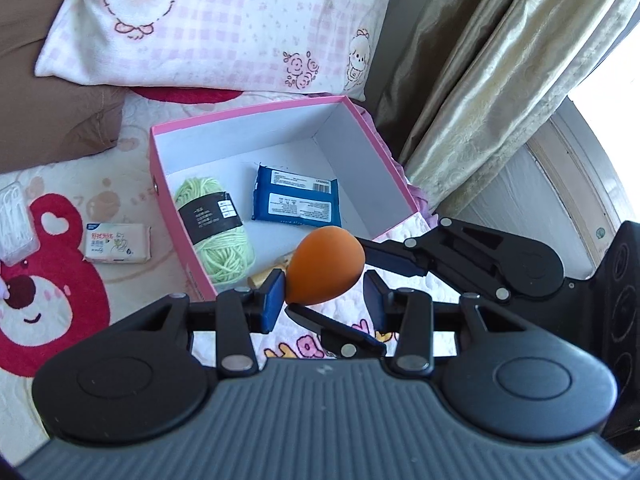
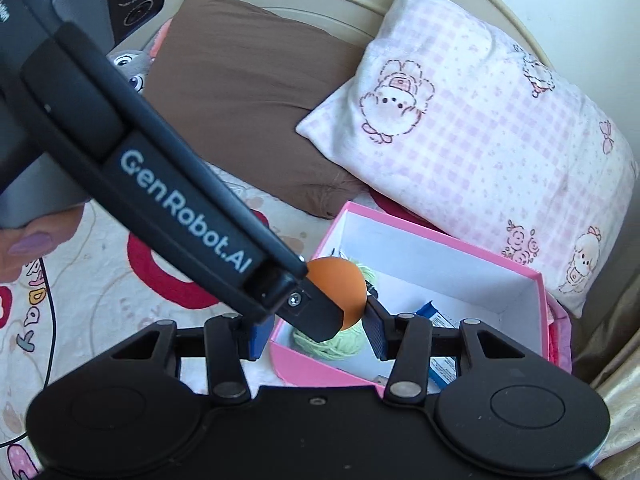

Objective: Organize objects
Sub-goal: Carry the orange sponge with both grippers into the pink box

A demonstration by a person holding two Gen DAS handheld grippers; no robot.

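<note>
An orange egg-shaped sponge (image 1: 326,268) hangs in the air over the near edge of a pink box (image 1: 158,168). My left gripper (image 1: 323,300) is shut on it, blue pads at its left and right sides. My right gripper (image 1: 326,278) comes in from the right and also pinches it, one finger above and one below. In the right wrist view the sponge (image 2: 340,288) shows between my right gripper's (image 2: 318,334) pads, with the left gripper (image 2: 322,296) crossing in from the upper left and hiding the left pad. In the box lie a green yarn ball (image 1: 216,232) and a blue wipes pack (image 1: 296,196).
A white tissue pack (image 1: 118,244) and a clear box of swabs (image 1: 14,216) lie on the bear-print blanket left of the box. A checked pillow (image 1: 224,24) and brown cushion (image 2: 244,112) lie behind it, with curtains (image 1: 480,92) to the right. A thumb (image 2: 28,240) holds the left gripper.
</note>
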